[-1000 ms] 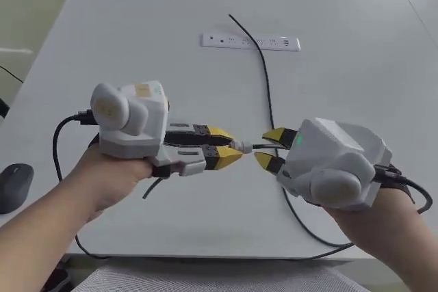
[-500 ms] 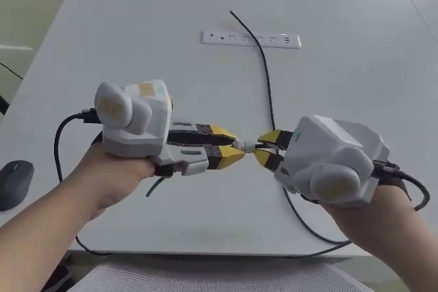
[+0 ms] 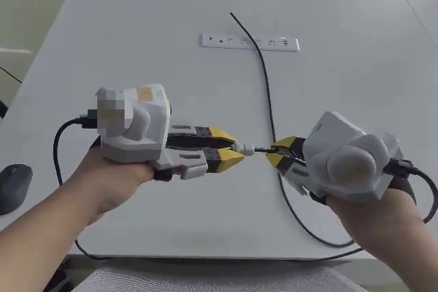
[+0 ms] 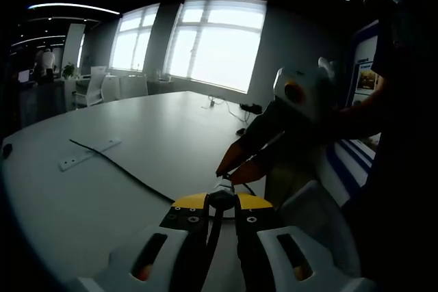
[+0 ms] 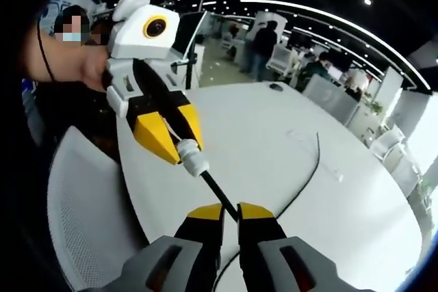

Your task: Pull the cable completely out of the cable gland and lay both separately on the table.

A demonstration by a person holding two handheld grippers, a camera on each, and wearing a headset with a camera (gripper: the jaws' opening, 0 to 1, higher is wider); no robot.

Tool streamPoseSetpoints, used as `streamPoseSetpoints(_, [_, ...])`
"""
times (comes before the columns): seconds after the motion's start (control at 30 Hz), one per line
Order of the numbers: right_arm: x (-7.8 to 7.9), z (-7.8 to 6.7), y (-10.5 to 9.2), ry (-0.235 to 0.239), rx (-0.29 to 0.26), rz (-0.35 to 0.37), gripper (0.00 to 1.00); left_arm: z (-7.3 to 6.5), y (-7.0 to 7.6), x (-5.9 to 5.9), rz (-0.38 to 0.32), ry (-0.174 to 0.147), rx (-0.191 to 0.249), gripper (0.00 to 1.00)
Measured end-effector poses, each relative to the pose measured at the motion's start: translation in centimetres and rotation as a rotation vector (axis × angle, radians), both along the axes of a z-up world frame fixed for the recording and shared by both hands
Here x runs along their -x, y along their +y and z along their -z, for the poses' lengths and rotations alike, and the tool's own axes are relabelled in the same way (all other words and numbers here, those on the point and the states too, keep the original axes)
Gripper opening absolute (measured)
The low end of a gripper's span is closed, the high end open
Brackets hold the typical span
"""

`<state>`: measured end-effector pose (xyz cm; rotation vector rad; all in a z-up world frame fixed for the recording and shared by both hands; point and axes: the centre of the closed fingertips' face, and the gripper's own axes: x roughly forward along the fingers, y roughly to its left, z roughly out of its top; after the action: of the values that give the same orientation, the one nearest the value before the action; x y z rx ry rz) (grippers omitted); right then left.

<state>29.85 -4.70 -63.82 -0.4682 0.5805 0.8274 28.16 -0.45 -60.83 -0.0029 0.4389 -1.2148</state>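
Above near edge of white table: small white plastic cable gland, thin black cable.
Left gripper: clamped on gland.
Right gripper: pinching cable just right of gland.

- left gripper: white-grey shell, black jaw arms, yellow tips, small tan label on top
- right gripper: same scheme (white shell, black arms, yellow tips)
- cable gland: white to pale grey, plain
- cable: solid black
- table: plain off-white, slightly grey in shade
- power strip: white with tiny dark dots along it
- mouse: dark grey
- chair: light grey, fine mesh weave
- lead off the left gripper: black
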Motion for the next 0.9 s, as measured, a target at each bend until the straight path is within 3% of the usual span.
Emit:
streamPoseSetpoints(0.23, [-0.2, 1.1, -1.4, 0.094, -0.106, 0.124, 0.02, -0.1, 0.1, 0.0, 0.0, -0.002, 0.002, 0.15])
streamPoseSetpoints(0.57, [-0.8, 3.2, -3.4, 0.208, -0.212, 0.278, 0.02, 0.0, 0.6, -0.2, -0.002, -0.004, -0.003, 0.15])
streamPoseSetpoints(0.8, [-0.7, 5.0, -4.6, 0.334, -0.353, 0.436, 0.03, 0.2, 0.7, -0.2, -0.007, -0.001, -0.006, 0.15])
streamPoseSetpoints(0.9, [-0.7, 5.7, -5.0, 0.363, -0.39, 0.481, 0.03, 0.1, 0.6, -0.1, -0.007, -0.003, -0.005, 0.15])
